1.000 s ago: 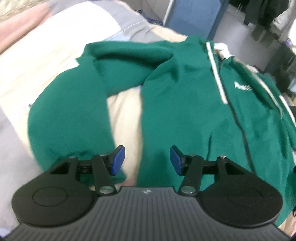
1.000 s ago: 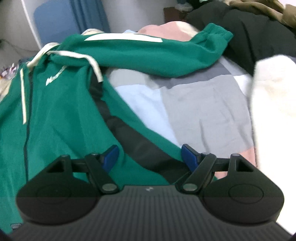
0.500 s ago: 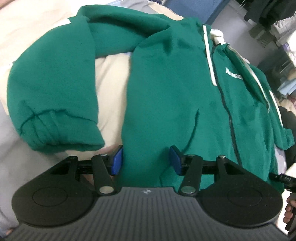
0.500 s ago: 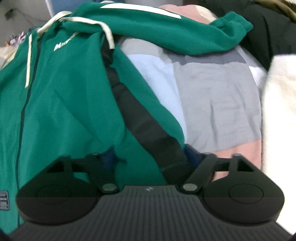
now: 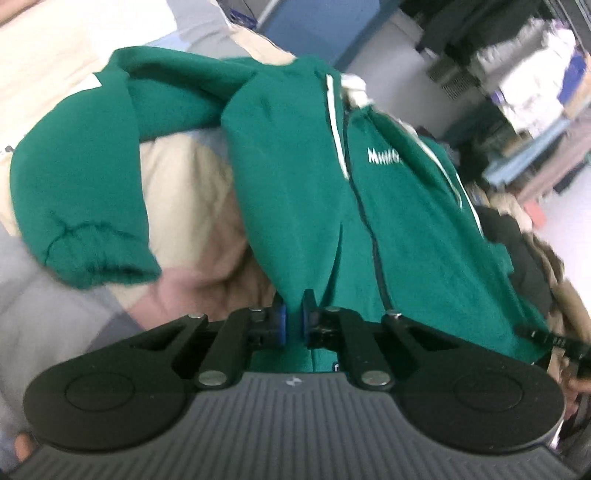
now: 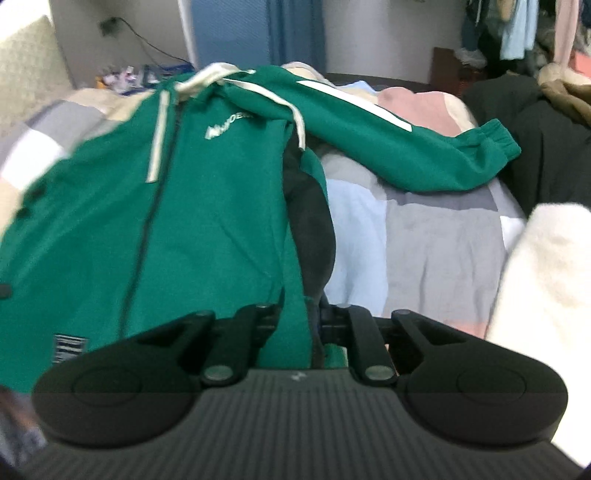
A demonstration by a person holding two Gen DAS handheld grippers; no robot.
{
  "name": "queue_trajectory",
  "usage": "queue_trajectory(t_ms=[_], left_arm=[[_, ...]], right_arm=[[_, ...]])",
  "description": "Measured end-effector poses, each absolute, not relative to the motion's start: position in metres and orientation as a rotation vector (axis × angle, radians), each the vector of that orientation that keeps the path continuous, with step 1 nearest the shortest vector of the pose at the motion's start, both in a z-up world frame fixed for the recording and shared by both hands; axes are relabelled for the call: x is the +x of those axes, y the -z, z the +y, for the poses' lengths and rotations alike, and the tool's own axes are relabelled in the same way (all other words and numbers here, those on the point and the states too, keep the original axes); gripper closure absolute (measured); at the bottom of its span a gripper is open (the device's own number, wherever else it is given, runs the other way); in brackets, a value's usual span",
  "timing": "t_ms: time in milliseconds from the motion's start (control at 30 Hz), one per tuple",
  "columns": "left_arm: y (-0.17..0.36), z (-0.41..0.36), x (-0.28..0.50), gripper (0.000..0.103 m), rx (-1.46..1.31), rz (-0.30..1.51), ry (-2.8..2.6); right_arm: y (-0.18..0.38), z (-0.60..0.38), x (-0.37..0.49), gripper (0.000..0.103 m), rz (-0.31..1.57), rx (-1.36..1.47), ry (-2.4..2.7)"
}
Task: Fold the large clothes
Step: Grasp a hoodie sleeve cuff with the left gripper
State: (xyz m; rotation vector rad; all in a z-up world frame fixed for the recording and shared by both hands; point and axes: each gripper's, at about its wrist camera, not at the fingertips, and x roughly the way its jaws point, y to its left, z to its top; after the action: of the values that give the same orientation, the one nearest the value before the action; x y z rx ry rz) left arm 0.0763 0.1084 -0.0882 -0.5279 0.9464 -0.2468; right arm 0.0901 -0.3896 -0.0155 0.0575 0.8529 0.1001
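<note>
Pinching the green hoodie (image 5: 303,177) hem: left hand-held gripper (image 5: 293,324), right hand-held gripper (image 6: 300,322) closing.

Bedroom: quilted bed (image 6: 443,236), hanging clothes (image 6: 517,29)

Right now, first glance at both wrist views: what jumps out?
A green hoodie fills both views, spread on a patchwork quilt; both bottom corners are pinched, one in the left tongs, one in the right tongs. In the right view one sleeve stretches out to the right, a white stripe on it. In the left view the other sleeve's cuff lies folded back at left.
</note>
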Motion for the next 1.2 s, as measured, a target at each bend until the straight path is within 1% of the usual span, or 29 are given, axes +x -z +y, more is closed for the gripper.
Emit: queue_trajectory(t_ms=[100, 233, 333, 400, 467, 533, 633, 700, 733, 833, 933, 1033, 1200], left_arm=[[0.092, 0.102, 0.068, 0.094, -0.489, 1.006, 0.238], [0.102, 0.100, 0.074, 0.094, -0.472, 1.060, 0.187], [0.099, 0.104, 0.079, 0.091, -0.495, 1.064, 0.180], [0.093, 0.108, 0.078, 0.086, -0.503, 1.051, 0.165], [0.084, 0.113, 0.080, 0.066, -0.503, 1.045, 0.156], [0.070, 0.124, 0.083, 0.052, -0.502, 1.026, 0.129], [0.049, 0.147, 0.094, 0.047, -0.489, 0.983, 0.019], [0.035, 0.162, 0.104, 0.044, -0.478, 0.951, -0.064], [0.031, 0.168, 0.110, 0.041, -0.453, 0.938, -0.096], [0.026, 0.186, 0.134, 0.040, -0.374, 0.936, -0.205], [0.034, 0.195, 0.153, 0.040, -0.346, 0.952, -0.238], [0.045, 0.195, 0.171, 0.040, -0.304, 0.964, -0.261], [0.070, 0.179, 0.194, 0.040, -0.262, 0.962, -0.244]], right_arm=[[0.015, -0.392, 0.075, 0.090, 0.900, 0.029, -0.118], [0.041, -0.396, 0.080, 0.088, 0.980, 0.024, -0.088], [0.054, -0.398, 0.087, 0.084, 1.004, 0.060, -0.056], [0.050, -0.401, 0.086, 0.075, 0.976, 0.088, -0.020], [0.038, -0.401, 0.079, 0.056, 0.931, 0.115, 0.034], [0.028, -0.400, 0.074, 0.045, 0.899, 0.137, 0.034], [0.012, -0.389, 0.072, 0.045, 0.853, 0.133, 0.018], [0.005, -0.376, 0.075, 0.040, 0.810, 0.113, 0.019], [0.001, -0.367, 0.076, 0.034, 0.784, 0.102, 0.014], [-0.007, -0.339, 0.084, 0.034, 0.736, 0.129, -0.052], [-0.005, -0.313, 0.099, 0.033, 0.719, 0.203, -0.112], [0.006, -0.287, 0.114, 0.019, 0.720, 0.255, -0.149], [0.046, -0.266, 0.133, 0.019, 0.782, 0.310, -0.175]])
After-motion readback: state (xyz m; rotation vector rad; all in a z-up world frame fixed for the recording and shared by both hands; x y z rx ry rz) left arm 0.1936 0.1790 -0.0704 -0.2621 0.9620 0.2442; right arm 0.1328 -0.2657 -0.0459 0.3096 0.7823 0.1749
